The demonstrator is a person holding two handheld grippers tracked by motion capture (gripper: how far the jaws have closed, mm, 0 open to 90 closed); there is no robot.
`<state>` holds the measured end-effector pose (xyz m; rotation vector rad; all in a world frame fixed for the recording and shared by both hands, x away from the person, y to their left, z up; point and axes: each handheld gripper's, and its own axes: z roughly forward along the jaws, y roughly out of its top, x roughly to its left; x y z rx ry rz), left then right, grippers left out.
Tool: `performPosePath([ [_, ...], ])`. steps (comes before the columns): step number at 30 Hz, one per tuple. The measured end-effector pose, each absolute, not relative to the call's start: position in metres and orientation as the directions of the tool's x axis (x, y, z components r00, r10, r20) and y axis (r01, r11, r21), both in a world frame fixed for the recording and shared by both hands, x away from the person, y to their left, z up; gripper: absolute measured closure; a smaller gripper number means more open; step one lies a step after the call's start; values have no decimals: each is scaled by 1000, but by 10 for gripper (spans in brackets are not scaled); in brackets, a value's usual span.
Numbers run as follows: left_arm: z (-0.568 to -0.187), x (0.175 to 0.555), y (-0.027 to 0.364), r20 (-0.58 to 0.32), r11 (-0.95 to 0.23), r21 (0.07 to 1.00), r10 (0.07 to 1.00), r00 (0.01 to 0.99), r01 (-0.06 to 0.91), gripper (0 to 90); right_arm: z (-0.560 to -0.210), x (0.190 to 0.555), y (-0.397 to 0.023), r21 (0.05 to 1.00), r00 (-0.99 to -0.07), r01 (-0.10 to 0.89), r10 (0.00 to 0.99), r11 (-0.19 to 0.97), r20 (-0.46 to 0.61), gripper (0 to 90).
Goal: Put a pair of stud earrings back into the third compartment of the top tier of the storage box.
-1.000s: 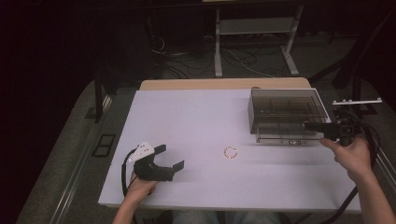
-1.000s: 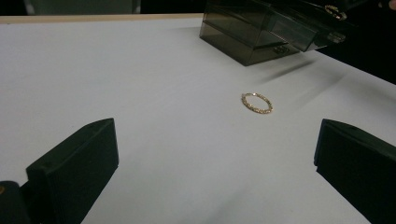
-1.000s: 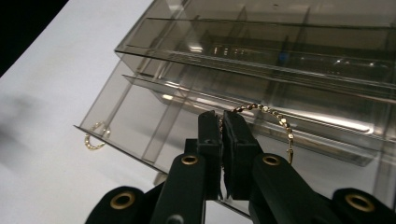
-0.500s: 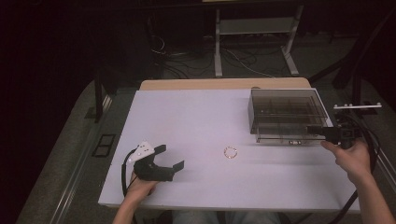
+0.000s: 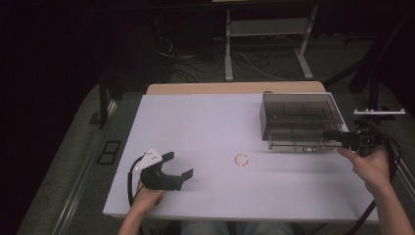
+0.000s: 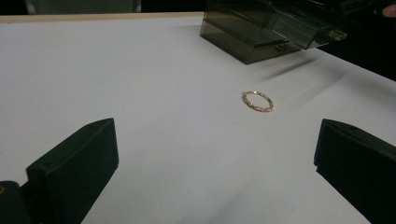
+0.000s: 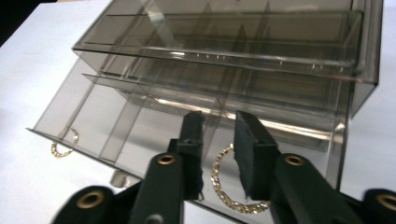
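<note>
My room is dark beyond the bright white rectangular tabletop (image 5: pixel 205 127), which takes the light from above. The smoky clear plastic drawer box (image 7: pixel 243 60) throws pale glare streaks along its edges. Soft shadows trail beside it. My near black jaws look blurred, and all views are grainy.

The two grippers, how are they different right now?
The left gripper rests low on the white table with jaws spread wide toward the gold ring; the right gripper sits at the smoky box's pulled-out drawer, its jaws close together, just opened slightly. Both are black and hand-held.
</note>
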<state>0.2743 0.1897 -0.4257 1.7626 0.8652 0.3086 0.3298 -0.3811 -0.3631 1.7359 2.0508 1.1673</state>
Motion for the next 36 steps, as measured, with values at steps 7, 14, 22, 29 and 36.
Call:
performPosePath([
  [7, -425, 274, 190, -204, -137, 907, 684, 700, 399, 0, -346, 325, -360, 703, -360, 708, 891, 67, 277, 574],
  [14, -425, 274, 190, -204, -137, 907, 685, 700, 398, 0, -332, 322, -337, 729, -417, 674, 877, 123, 238, 362],
  [22, -425, 274, 190, -200, -140, 908, 684, 702, 395, 0, -324, 320, -319, 719, -470, 678, 841, 151, 266, 85],
  [29, -425, 274, 189, -200, -141, 907, 684, 701, 397, 0, -320, 314, -295, 727, -550, 645, 804, 236, 227, 2],
  [36, -425, 274, 190, -197, -143, 908, 682, 704, 394, 0, -316, 310, -271, 731, -609, 617, 764, 290, 211, 2],
])
